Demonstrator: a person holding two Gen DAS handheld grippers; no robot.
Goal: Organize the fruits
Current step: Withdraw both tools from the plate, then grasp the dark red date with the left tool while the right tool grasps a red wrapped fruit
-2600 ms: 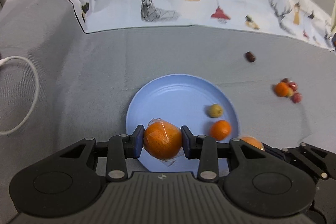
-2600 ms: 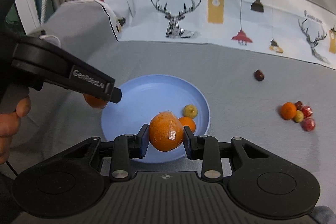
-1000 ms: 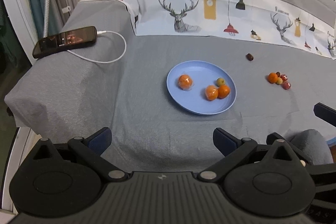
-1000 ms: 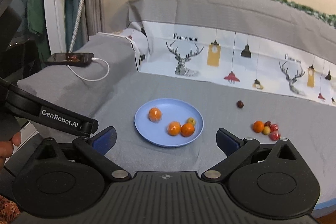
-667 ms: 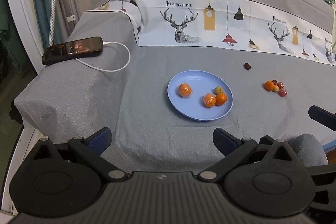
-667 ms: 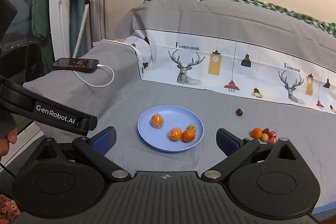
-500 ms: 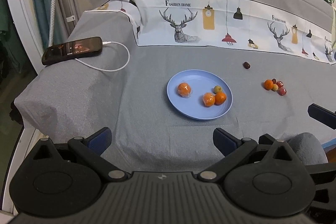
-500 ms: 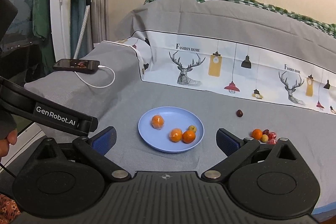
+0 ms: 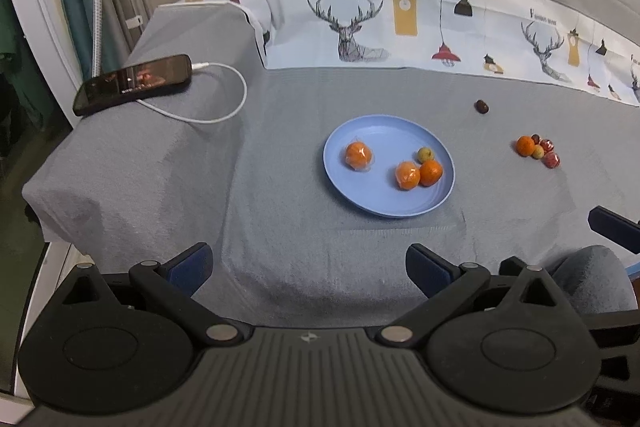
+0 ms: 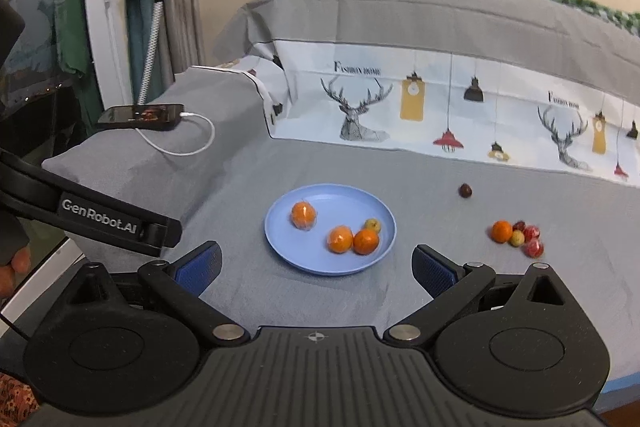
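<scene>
Both grippers, left [image 9: 308, 265] and right [image 10: 316, 267], jaws wide, empty, near bed edge [image 9: 280, 291]; bare sheet ahead. Blue plate [image 9: 344, 187] with 4 fruits beyond jaws; loose fruit cluster [image 9: 538, 151] ahead-right.

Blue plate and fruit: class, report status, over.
Both hand-held grippers open, empty, held back. Blue plate holds four fruits; small cluster and one dark fruit remain on the cloth. Path unobstructed.
</scene>
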